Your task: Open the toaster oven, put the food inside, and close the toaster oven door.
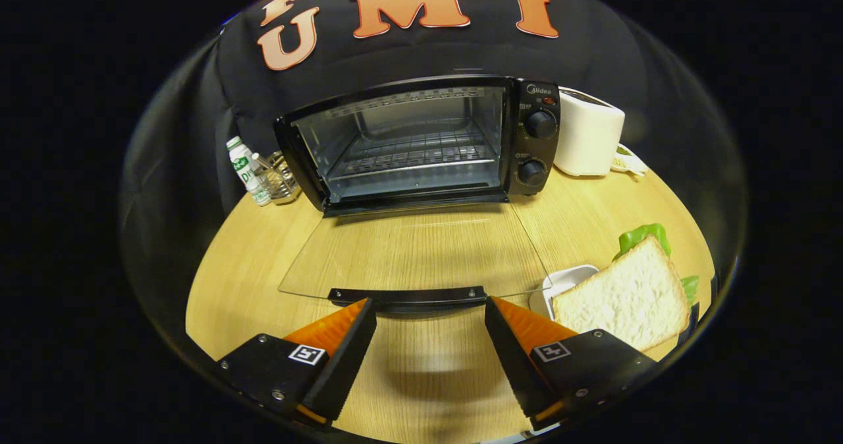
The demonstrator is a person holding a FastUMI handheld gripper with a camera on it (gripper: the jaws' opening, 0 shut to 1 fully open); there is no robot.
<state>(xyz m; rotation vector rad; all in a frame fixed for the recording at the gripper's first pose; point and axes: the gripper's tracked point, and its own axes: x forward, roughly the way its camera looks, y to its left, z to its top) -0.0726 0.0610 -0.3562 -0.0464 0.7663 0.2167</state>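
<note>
Wooden table (593, 220) — toaster oven (421, 141) faces hand-held gripper (429, 312), door (408, 253) flat; fingers wide apart, empty.

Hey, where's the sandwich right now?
The sandwich sits on a white dish on the wooden table, right of the open gripper and of the toaster oven's lowered glass door.

toaster oven (421, 142) panel: brand "Midea"
bottle (249, 170) label: print too small to read
hand-held gripper (431, 313) fingers apart: square coded markers
</note>
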